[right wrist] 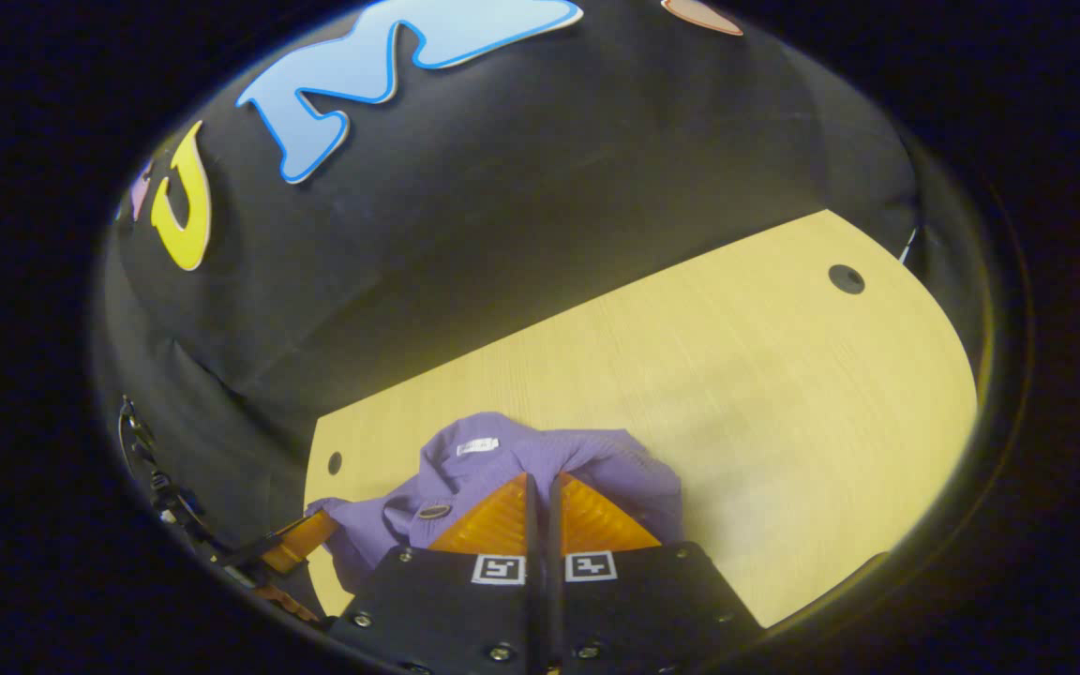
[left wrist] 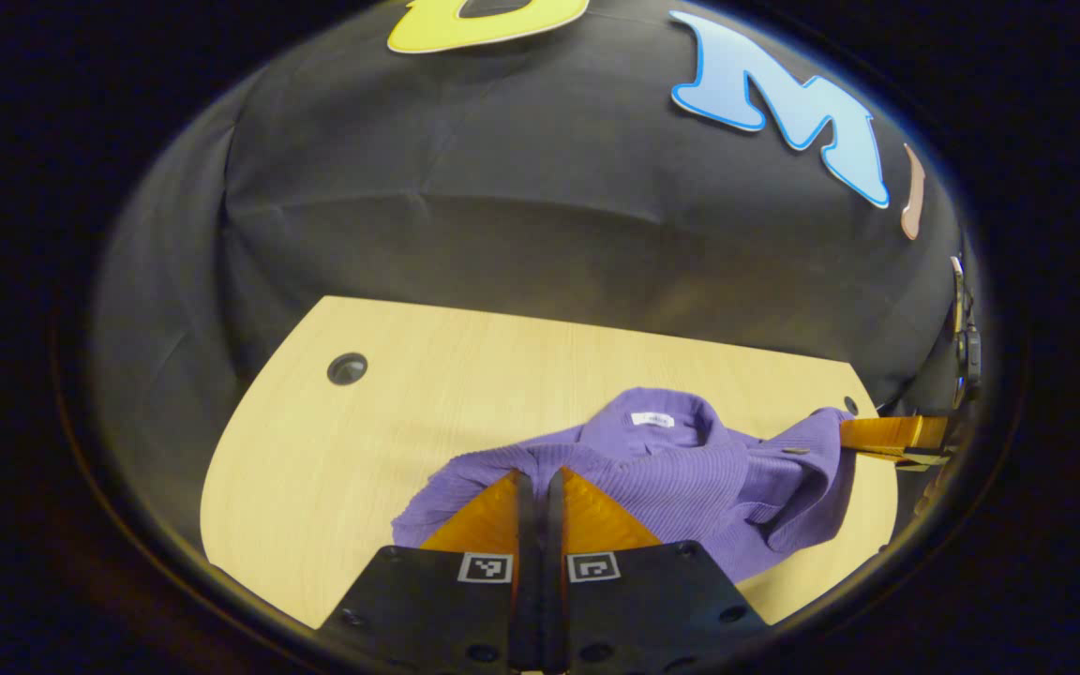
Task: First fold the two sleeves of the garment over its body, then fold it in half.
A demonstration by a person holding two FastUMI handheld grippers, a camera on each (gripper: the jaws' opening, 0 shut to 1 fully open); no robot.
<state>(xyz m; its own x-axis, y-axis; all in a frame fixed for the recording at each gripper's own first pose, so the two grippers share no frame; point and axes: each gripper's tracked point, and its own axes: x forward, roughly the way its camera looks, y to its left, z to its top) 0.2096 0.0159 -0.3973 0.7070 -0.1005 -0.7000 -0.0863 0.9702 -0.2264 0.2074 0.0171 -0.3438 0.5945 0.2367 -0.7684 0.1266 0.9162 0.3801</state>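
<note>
Both hand-held grippers, left [left wrist: 540,487] and right [right wrist: 540,492], are pinching the soft purple ribbed shirt [left wrist: 690,469], likely folding sleeves inward next.

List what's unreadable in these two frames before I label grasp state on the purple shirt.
- Left gripper view: the left tool has its fingers together over the purple shirt; its own body hides whether cloth is pinched.
- Right gripper view: the same for the right tool, which covers the shirt's near edge.
- Collar tag: too small to read.
- Sleeves: bunched folds hide where they lie on the table.
</note>
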